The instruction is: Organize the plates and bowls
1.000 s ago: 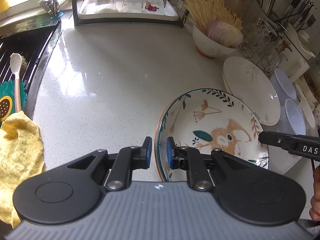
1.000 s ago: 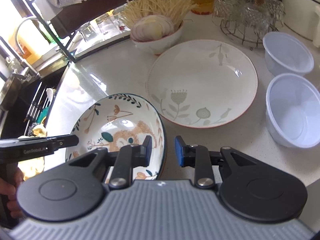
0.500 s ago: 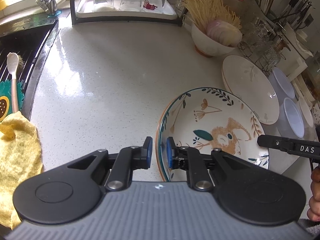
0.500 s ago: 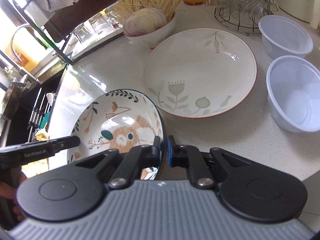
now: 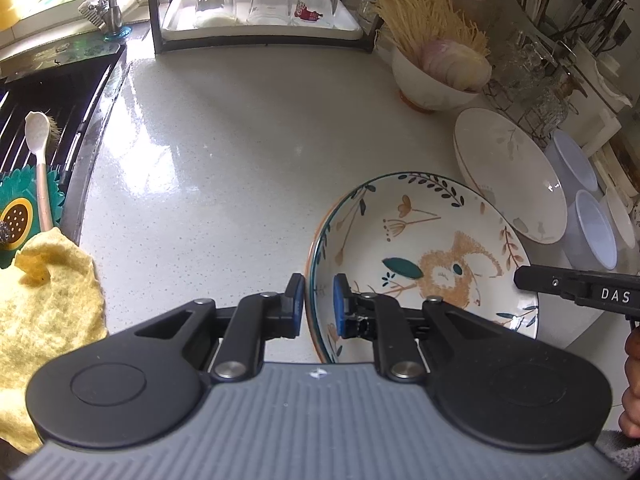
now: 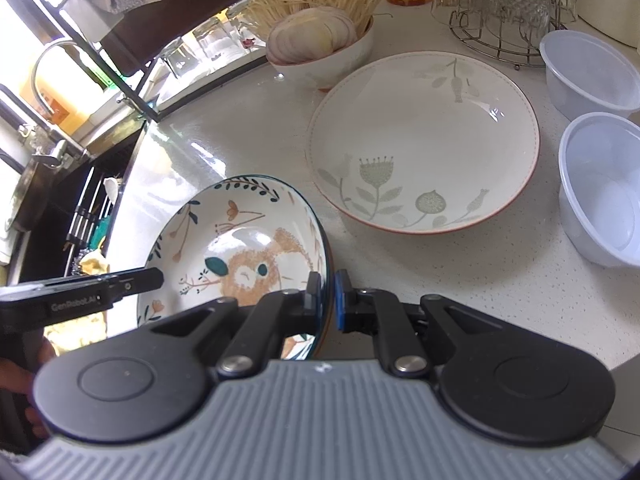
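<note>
While it tilts, both left tongs (image 5: 317, 301) and right tongs (image 6: 327, 295) pinch the painted bowl's (image 5: 432, 248) rims.

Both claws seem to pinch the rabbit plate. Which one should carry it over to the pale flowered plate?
Probably the right gripper: it clamps the rabbit plate on the edge facing the pale flowered plate. The left gripper clamps the far edge.

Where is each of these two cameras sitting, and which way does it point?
Left wrist: rides on the left gripper, facing along its fingers over the rabbit-pattern plate towards the glass rack; a bit of hand shows at the right edge.
Right wrist: rides on the right gripper, facing the white floral plate and plastic bowls.
Both show the rabbit plate, clamped from opposite rims.
</note>
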A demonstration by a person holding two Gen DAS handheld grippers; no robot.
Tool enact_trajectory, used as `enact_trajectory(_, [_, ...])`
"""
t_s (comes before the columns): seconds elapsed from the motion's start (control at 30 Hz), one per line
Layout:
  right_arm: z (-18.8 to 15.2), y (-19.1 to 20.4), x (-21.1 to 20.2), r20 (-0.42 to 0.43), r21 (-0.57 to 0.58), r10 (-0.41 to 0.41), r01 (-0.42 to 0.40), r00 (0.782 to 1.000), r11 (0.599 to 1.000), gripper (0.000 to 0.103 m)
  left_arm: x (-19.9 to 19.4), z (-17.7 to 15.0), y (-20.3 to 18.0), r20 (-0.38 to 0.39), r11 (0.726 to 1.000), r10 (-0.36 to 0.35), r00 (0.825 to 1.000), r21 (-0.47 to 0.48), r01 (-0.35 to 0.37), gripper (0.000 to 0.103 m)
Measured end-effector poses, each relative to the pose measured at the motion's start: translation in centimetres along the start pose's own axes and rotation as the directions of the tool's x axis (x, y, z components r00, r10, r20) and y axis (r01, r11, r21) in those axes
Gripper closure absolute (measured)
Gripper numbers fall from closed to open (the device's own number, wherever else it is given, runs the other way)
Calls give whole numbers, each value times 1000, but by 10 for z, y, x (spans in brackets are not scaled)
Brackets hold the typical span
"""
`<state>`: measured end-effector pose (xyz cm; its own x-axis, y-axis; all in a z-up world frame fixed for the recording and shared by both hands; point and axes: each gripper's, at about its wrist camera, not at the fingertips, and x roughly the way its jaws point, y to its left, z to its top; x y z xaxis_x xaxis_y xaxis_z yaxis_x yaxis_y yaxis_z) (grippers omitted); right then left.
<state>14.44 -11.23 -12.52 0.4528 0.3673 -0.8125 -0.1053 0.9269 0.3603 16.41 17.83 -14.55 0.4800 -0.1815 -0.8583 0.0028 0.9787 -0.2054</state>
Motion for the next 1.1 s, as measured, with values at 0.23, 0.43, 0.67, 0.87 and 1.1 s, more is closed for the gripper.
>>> enact_trajectory(0.23, [1, 1, -3, 13, 5, -7, 7, 1000, 1000, 91, -5, 2, -4, 3, 1000, 11, 1000, 22, -11, 83])
enact_trajectory(0.43, [6, 8, -20, 85, -17, -37, 38, 996, 999, 91, -26, 10, -13, 61, 997, 22, 998, 66, -26, 75])
enact_trajectory(0.67, [19, 22, -52, 179, -42, -45, 53, 983, 998, 91, -60, 29, -33, 126, 993, -28, 992, 120, 13, 75])
enact_trajectory(0.87, [26, 32, -82, 246, -31, -61, 71, 967, 997, 91, -85, 47, -50, 163, 982, -91, 982, 178, 61, 75])
enact_trajectory(1.1, [29, 40, -109, 301, 27, -103, 99, 948, 995, 91, -102, 61, -61, 176, 964, -164, 971, 239, 119, 75])
